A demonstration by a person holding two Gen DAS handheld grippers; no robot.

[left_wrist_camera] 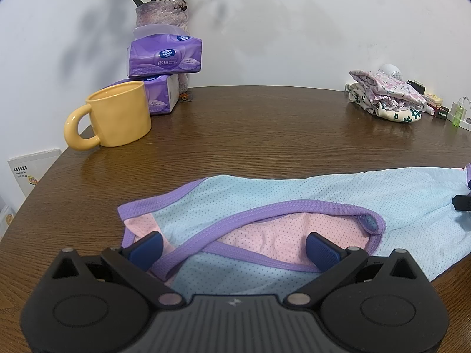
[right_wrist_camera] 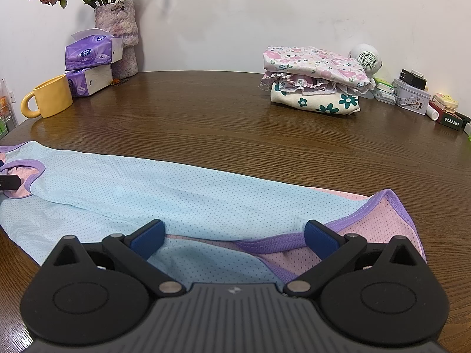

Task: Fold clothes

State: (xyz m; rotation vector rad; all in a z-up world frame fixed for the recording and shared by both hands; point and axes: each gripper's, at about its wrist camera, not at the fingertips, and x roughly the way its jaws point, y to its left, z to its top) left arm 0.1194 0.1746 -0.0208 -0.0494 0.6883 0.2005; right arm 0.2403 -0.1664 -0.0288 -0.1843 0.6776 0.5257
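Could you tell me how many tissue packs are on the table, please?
2, stacked at the back left in front of the vase: the upper tissue pack with a tissue sticking out, and the lower tissue pack beneath it, beside the yellow mug. Others could be hidden behind them.

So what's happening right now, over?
Left gripper open, right gripper open, over opposite ends of the blue mesh garment. Garment flat, unfolded. Yellow mug, folded pile well clear.
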